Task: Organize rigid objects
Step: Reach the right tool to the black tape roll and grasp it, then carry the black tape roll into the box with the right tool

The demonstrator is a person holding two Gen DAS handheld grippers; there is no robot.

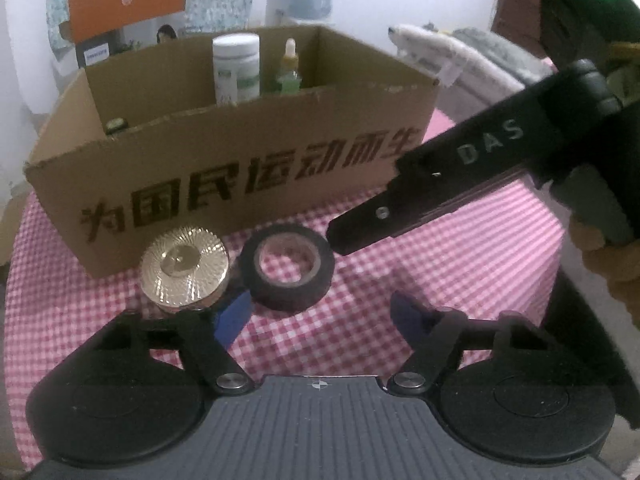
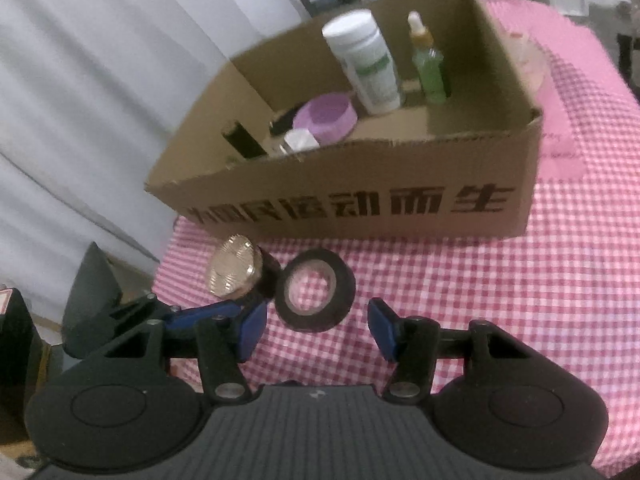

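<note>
A black tape roll (image 1: 289, 270) lies flat on the pink checked cloth in front of a cardboard box (image 1: 248, 168). A gold-lidded jar (image 1: 185, 269) stands just left of it. My left gripper (image 1: 320, 316) is open just short of both; its left pad sits between jar and roll. My right gripper (image 2: 317, 330) is open and empty, hovering above and just short of the tape roll (image 2: 316, 290), with the jar (image 2: 234, 272) to its left. The right gripper's body (image 1: 460, 172) reaches in from the right in the left wrist view.
The box (image 2: 360, 204) holds a white bottle (image 2: 364, 62), a green dropper bottle (image 2: 430, 64), a purple dish (image 2: 326, 116) and small dark items. A plush toy (image 1: 452, 60) lies behind the box at right. The table edge drops off at left (image 2: 168, 248).
</note>
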